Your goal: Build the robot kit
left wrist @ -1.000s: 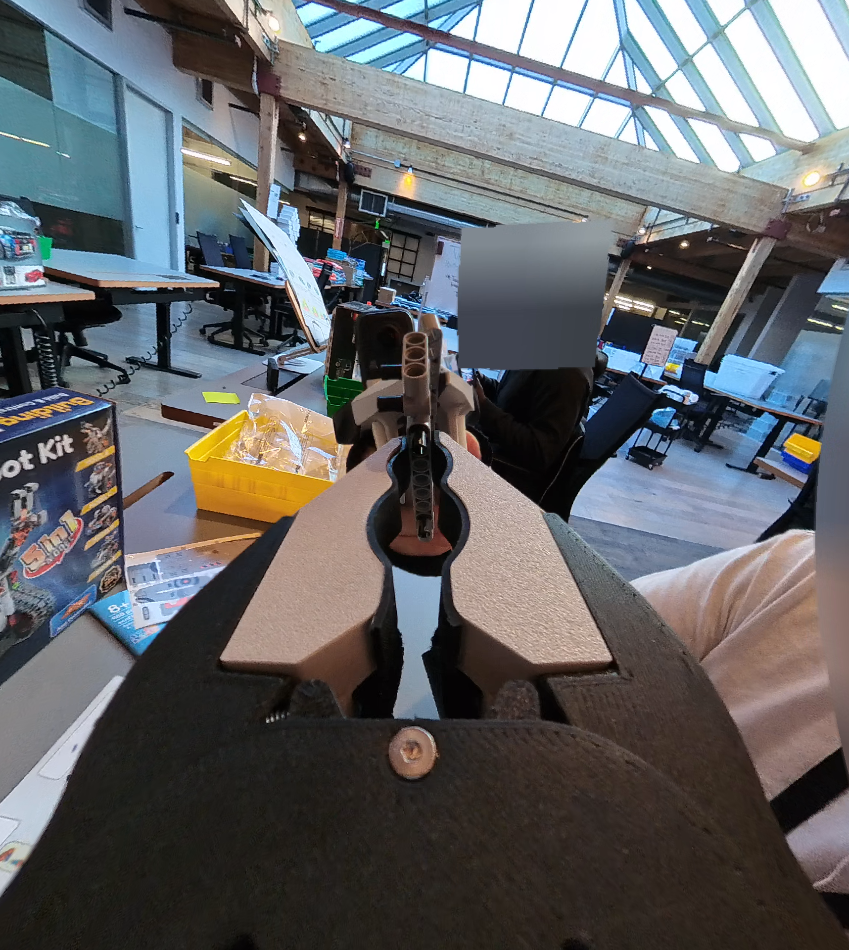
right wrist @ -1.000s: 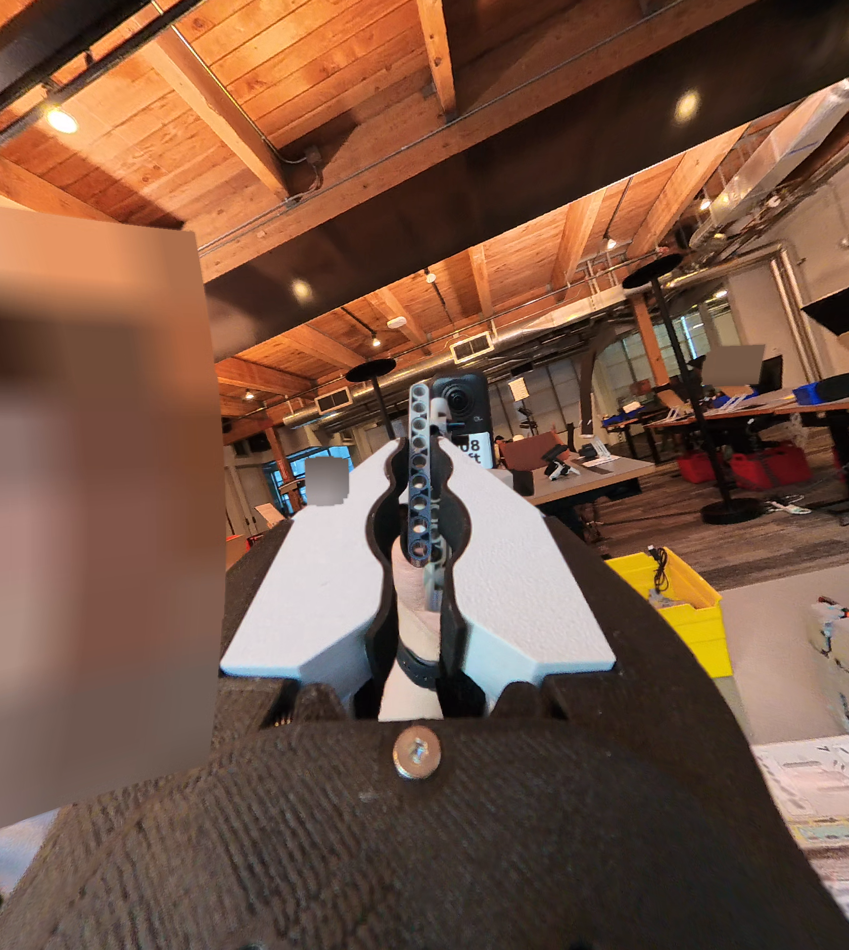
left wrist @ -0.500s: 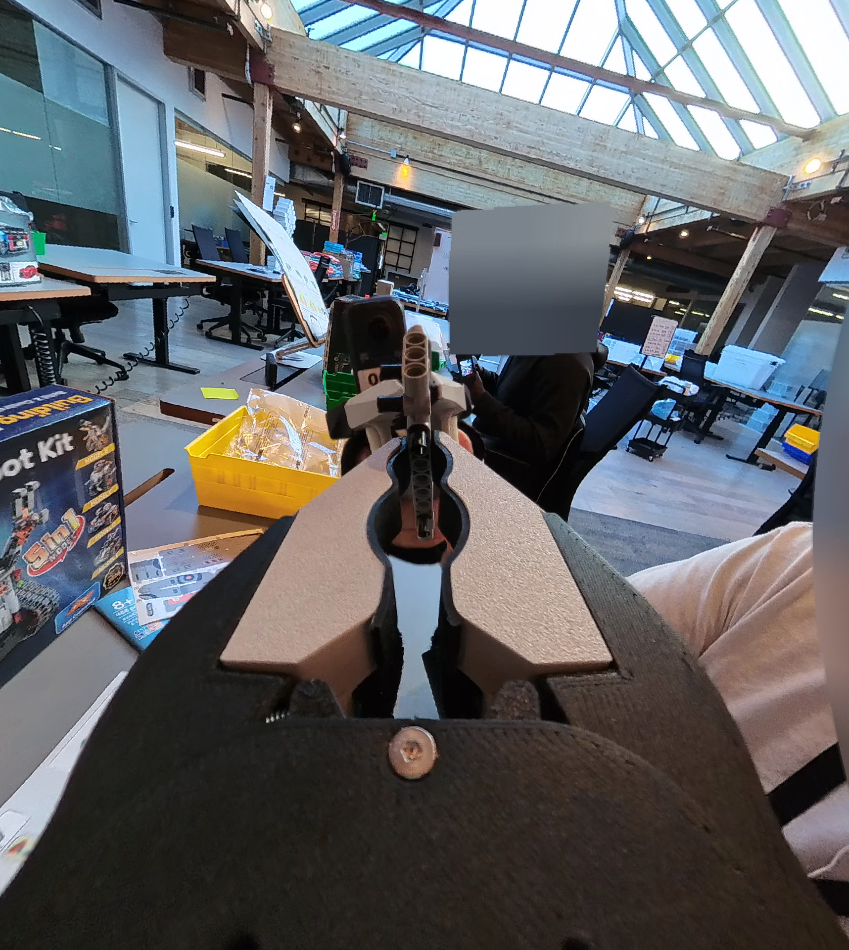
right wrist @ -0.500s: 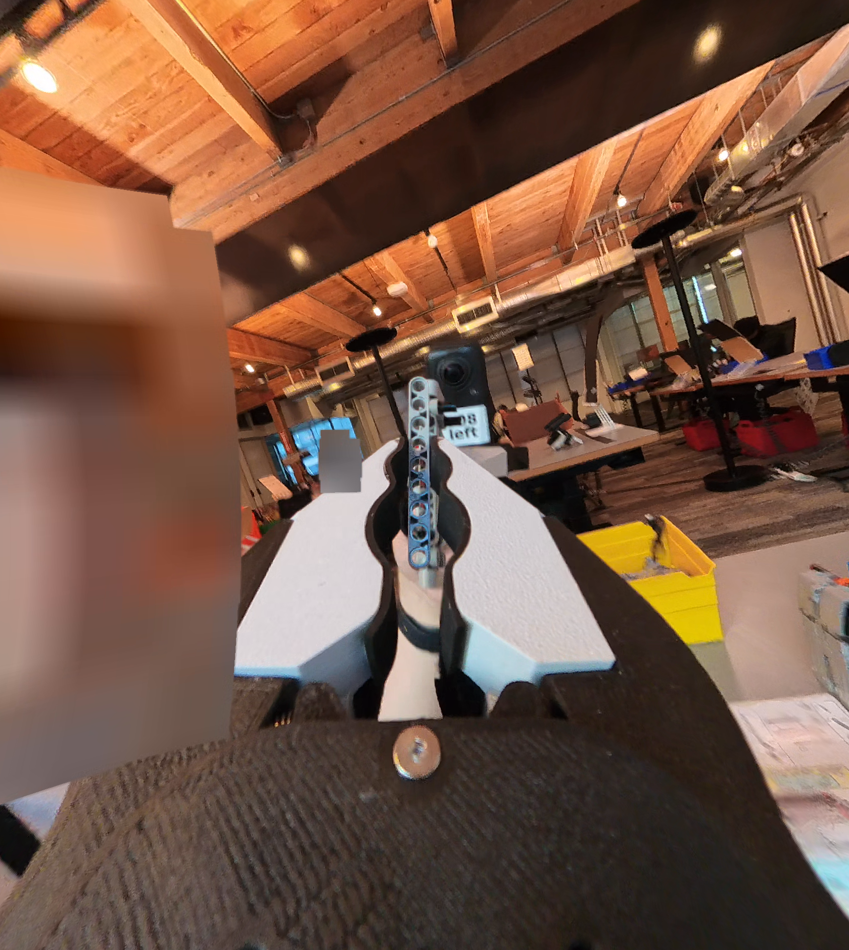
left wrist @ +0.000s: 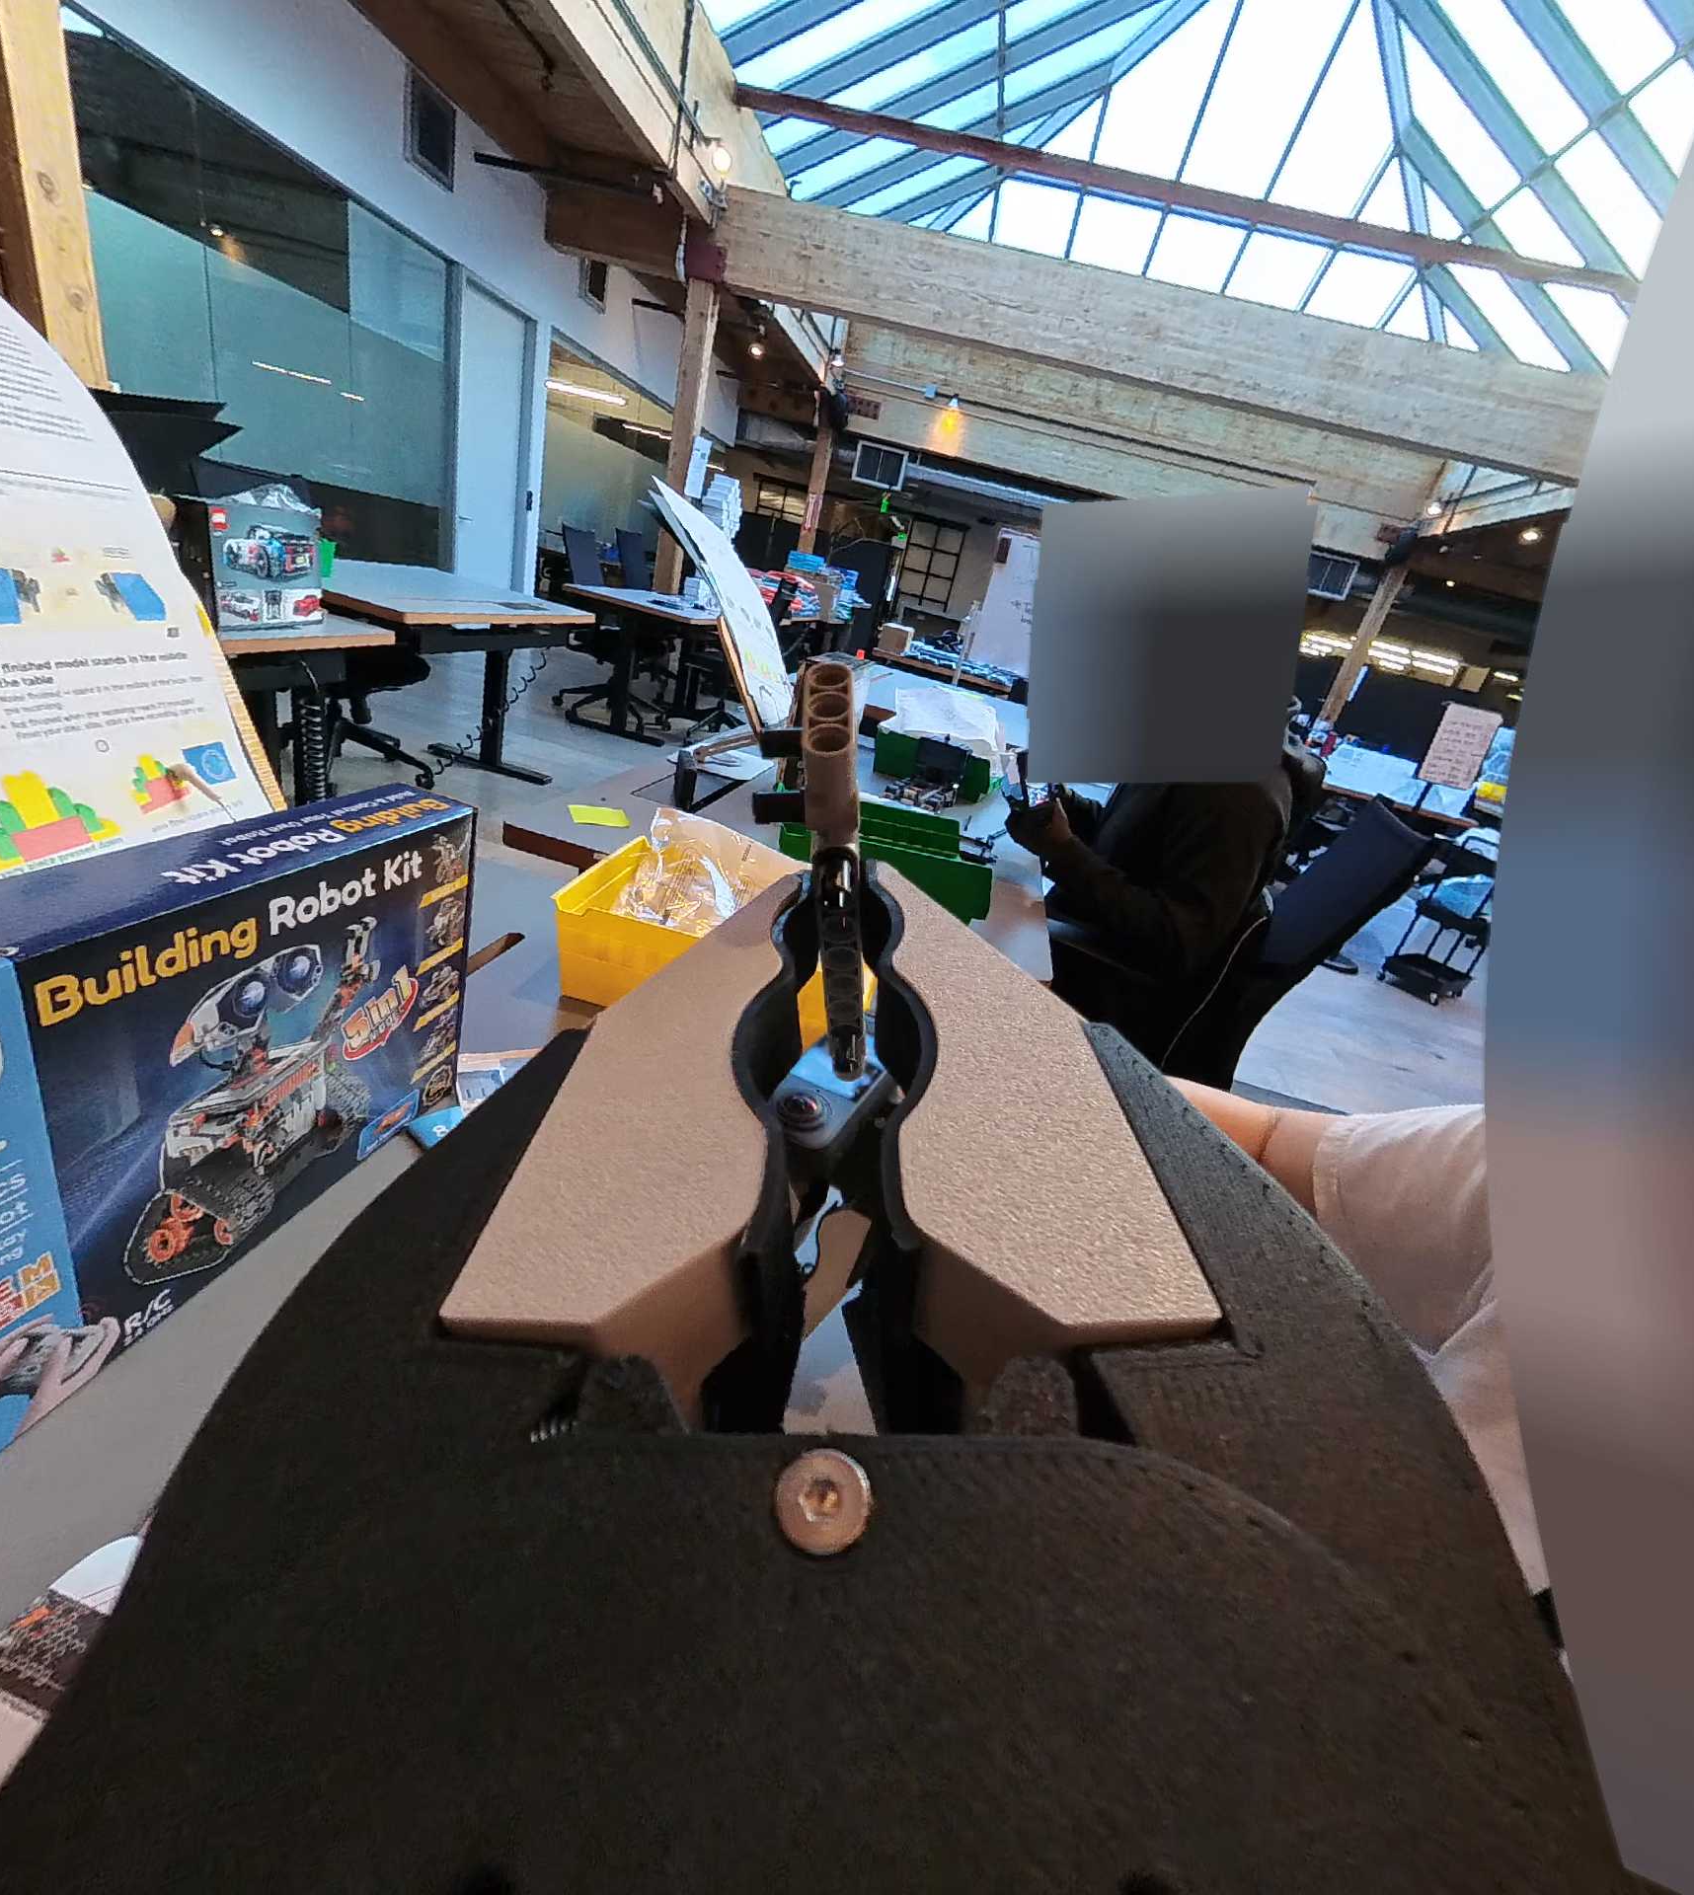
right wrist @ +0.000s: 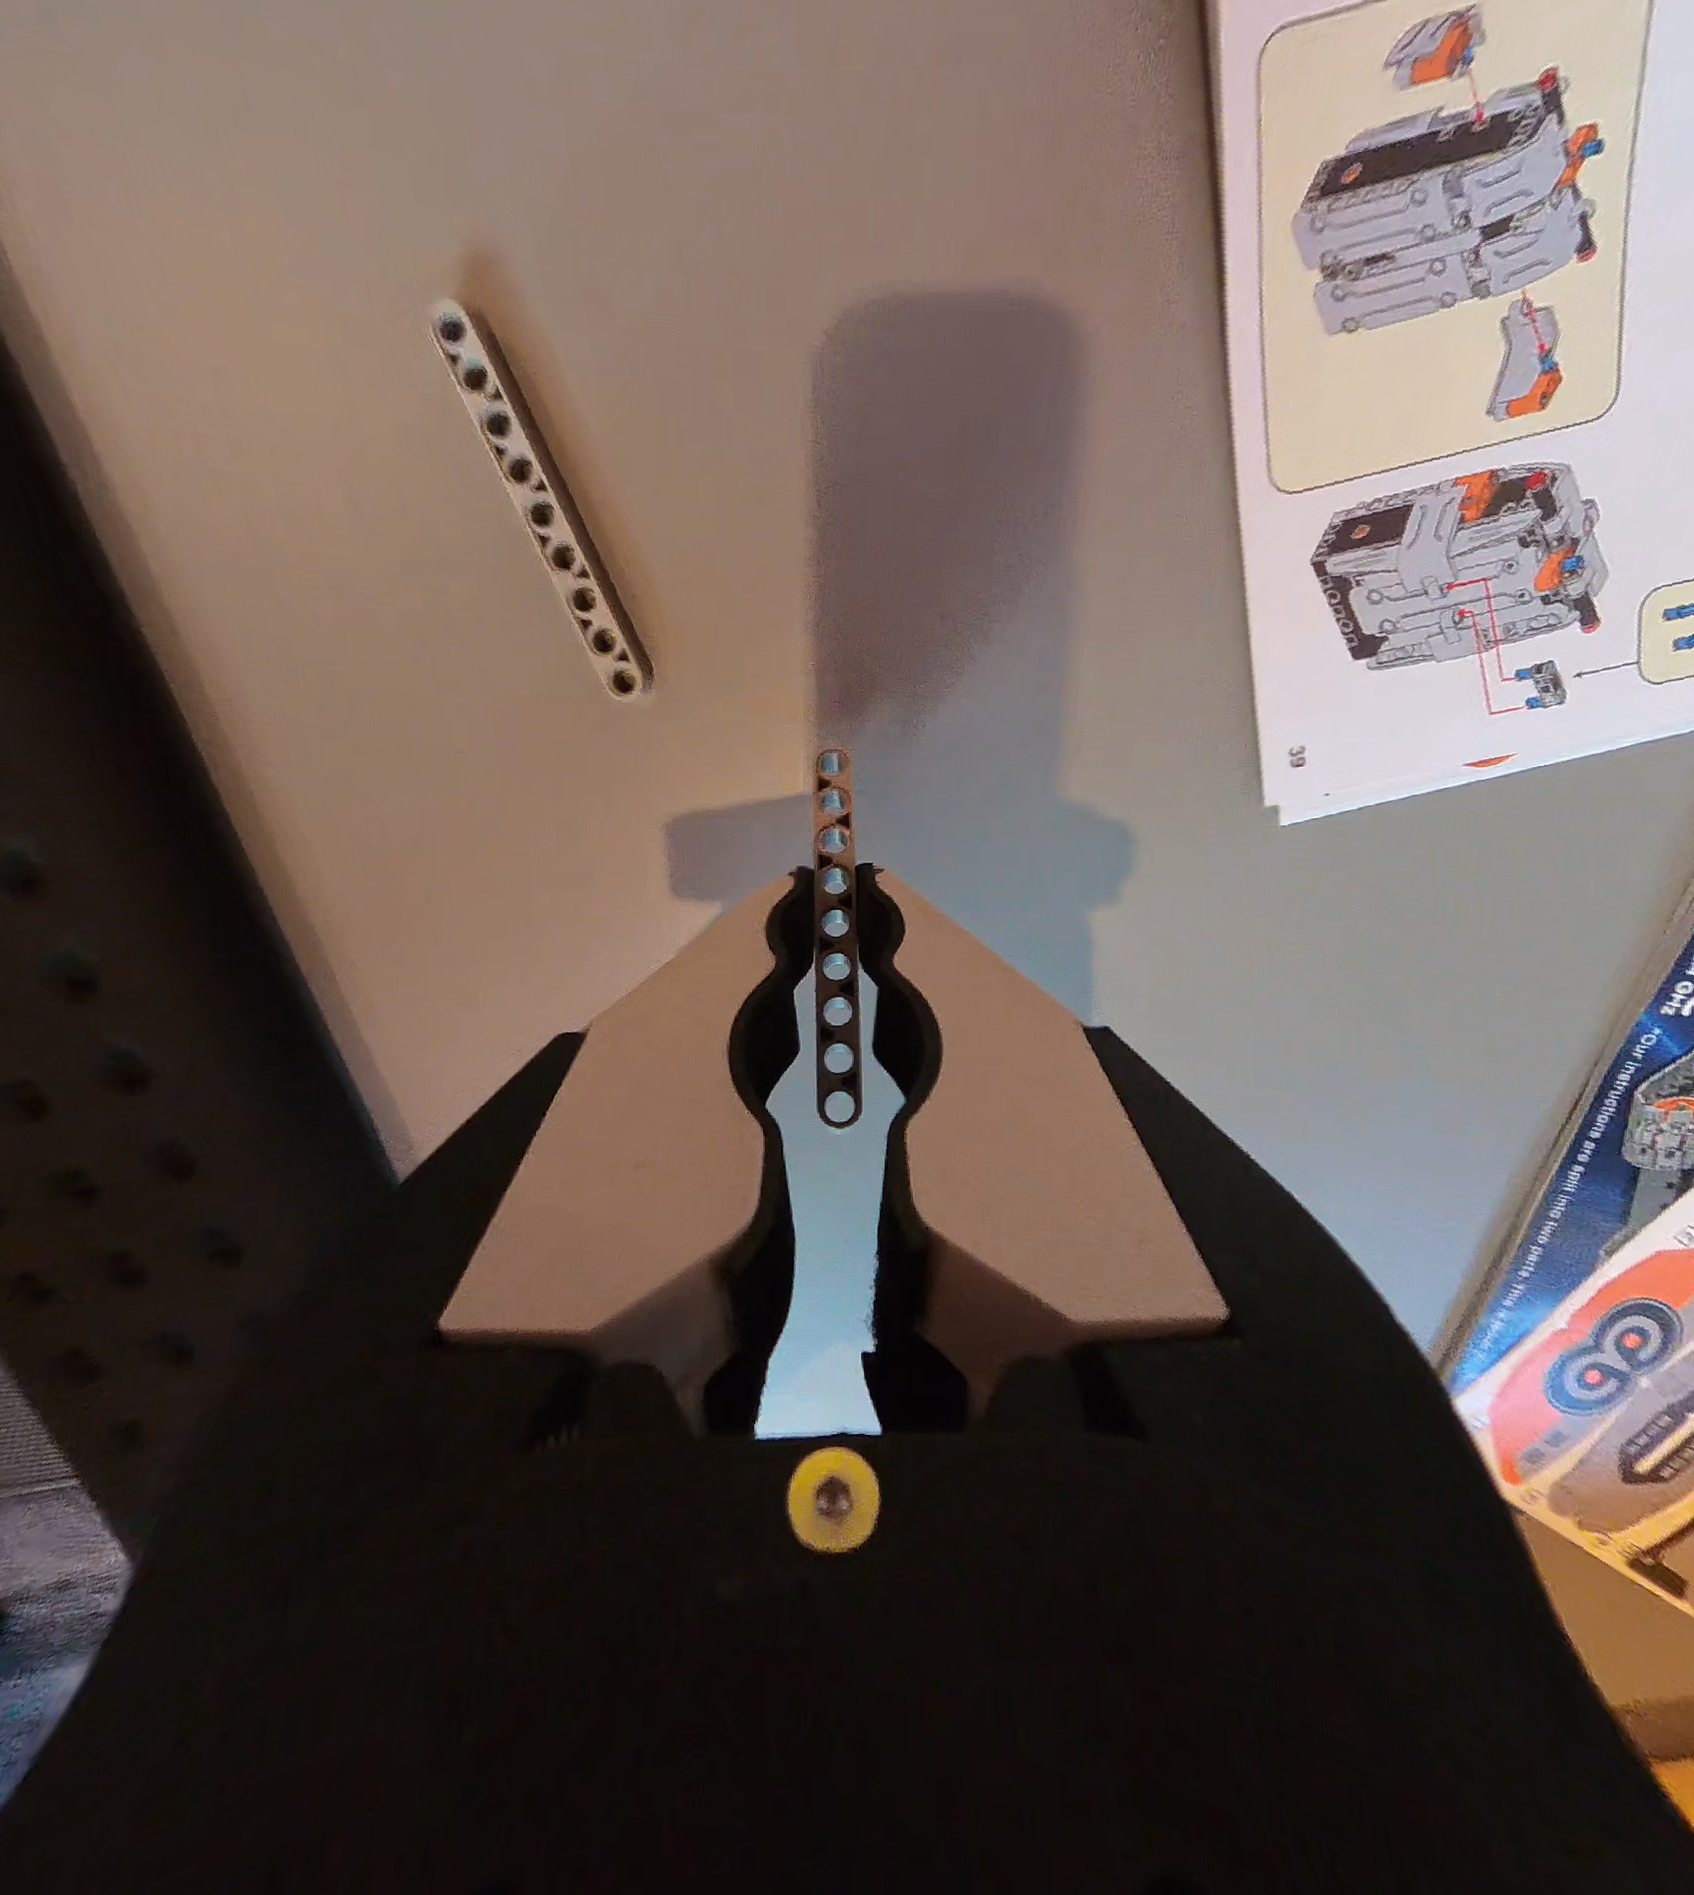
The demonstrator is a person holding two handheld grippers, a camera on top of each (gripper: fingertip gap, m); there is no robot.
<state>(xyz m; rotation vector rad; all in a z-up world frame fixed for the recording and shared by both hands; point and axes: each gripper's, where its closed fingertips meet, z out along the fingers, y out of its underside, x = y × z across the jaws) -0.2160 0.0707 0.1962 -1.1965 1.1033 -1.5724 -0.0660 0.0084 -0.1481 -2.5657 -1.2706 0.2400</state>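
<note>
My left gripper point(left wrist: 838, 882) is shut on a black perforated beam point(left wrist: 841, 954) that carries a tan three-hole piece point(left wrist: 829, 718) at its far end, held up in the air. A small camera point(left wrist: 807, 1107) on the other gripper shows through the gap below the beam. My right gripper point(right wrist: 835, 877) is shut on a grey perforated beam point(right wrist: 835, 984) and points down at the beige table point(right wrist: 976, 205). The beam's tip sticks out past the fingertips. A second grey perforated beam point(right wrist: 540, 502) lies loose on the table, up and to the left of the gripper.
A blue box picturing a tracked robot point(left wrist: 207, 1046) and a yellow bin of bagged parts point(left wrist: 648, 923) stand on the table; the box also shows in the right wrist view point(right wrist: 1684, 1179). A printed instruction sheet point(right wrist: 1499, 390) lies at the upper right. A dark perforated panel point(right wrist: 53, 923) runs along the left. A seated person point(left wrist: 1161, 902) is behind. One gripper's finger ends stand about 40 cm off the other's.
My right gripper swung from pointing out at the room to pointing down at the table, still holding its beam. The left gripper shifted; the right gripper dropped from in front of it to below it.
</note>
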